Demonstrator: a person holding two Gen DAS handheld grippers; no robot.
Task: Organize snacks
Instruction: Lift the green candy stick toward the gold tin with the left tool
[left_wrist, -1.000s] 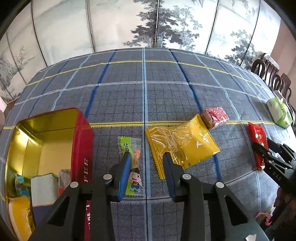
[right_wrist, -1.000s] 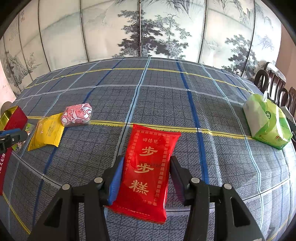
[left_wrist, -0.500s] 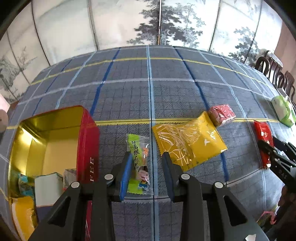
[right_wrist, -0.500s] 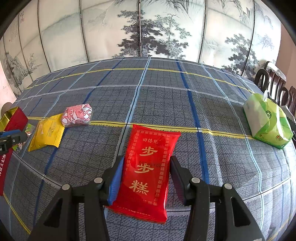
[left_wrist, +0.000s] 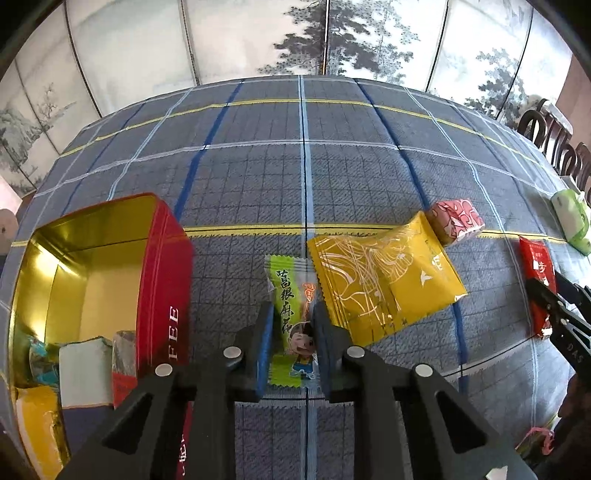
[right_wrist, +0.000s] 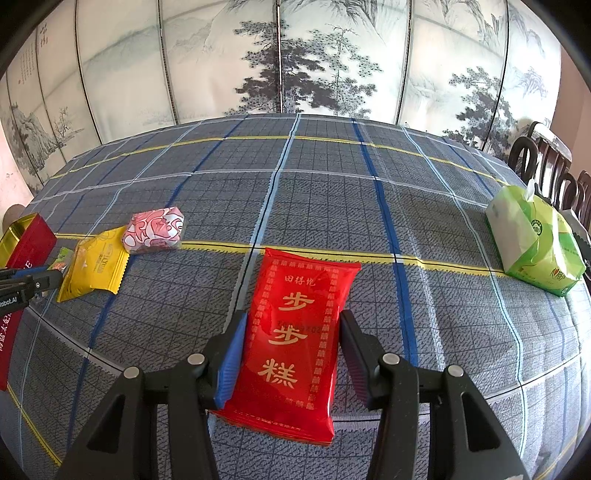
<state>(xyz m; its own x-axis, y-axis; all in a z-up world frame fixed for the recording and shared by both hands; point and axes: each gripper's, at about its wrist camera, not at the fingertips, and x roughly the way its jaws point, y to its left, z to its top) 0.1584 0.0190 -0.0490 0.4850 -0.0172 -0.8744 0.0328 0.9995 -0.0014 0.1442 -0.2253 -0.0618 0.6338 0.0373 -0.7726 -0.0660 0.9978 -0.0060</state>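
Note:
A green snack packet with a cartoon figure lies on the checked cloth, just right of the open red tin. My left gripper straddles its near half, jaws closing in until both blue pads press its sides. The tin holds several wrapped snacks in its near end. In the right wrist view a red snack packet with gold characters lies lengthwise between the fingers of my right gripper, held at its sides and resting on the cloth. Both also show at the right edge of the left wrist view.
A yellow packet lies right of the green one, a pink patterned packet behind it. A green tissue pack sits far right near dark wooden chairs. A painted folding screen stands behind the table.
My left gripper slid forward along the green packet and its jaws narrowed onto it. The right gripper and the red packet have not moved.

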